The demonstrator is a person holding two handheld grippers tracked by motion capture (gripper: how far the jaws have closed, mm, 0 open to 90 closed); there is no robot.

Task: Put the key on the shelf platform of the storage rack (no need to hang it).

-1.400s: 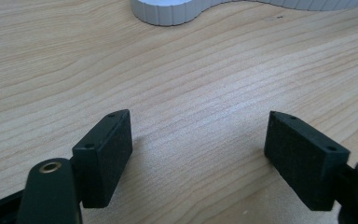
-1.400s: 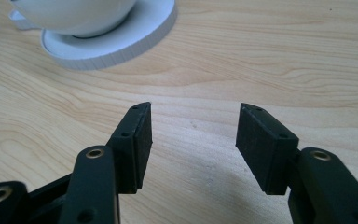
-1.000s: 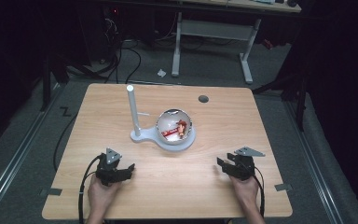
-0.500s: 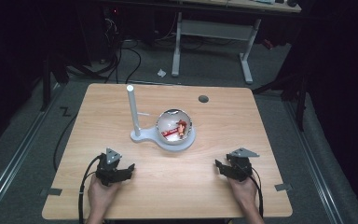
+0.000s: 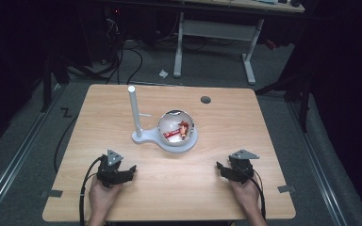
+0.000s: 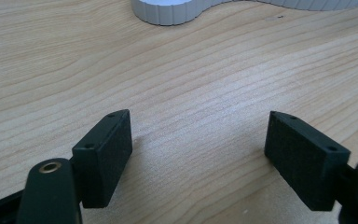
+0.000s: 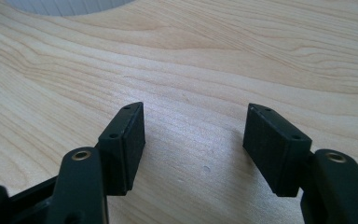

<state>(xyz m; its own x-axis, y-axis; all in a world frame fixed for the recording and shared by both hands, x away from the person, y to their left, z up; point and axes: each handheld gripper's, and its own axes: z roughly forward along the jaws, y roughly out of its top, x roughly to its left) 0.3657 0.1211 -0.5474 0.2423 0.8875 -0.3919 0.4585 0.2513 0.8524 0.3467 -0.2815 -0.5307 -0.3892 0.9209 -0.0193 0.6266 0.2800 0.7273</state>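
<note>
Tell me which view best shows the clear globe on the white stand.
The high view: the clear globe sits whole on the white stand beside its upright post, with red contents visible inside. The left gripper view catches the stand's ribbed base edge; the right gripper view catches a sliver.

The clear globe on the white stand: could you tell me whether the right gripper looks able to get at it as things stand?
Probably yes: the right gripper, jaws open and empty, has just been opening, and bare table lies between it and the globe.

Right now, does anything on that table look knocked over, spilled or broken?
Nothing stands out. The white stand sits flat on the table, its post upright, the clear globe resting on it. Both grippers' jaws are open over bare wood.
</note>
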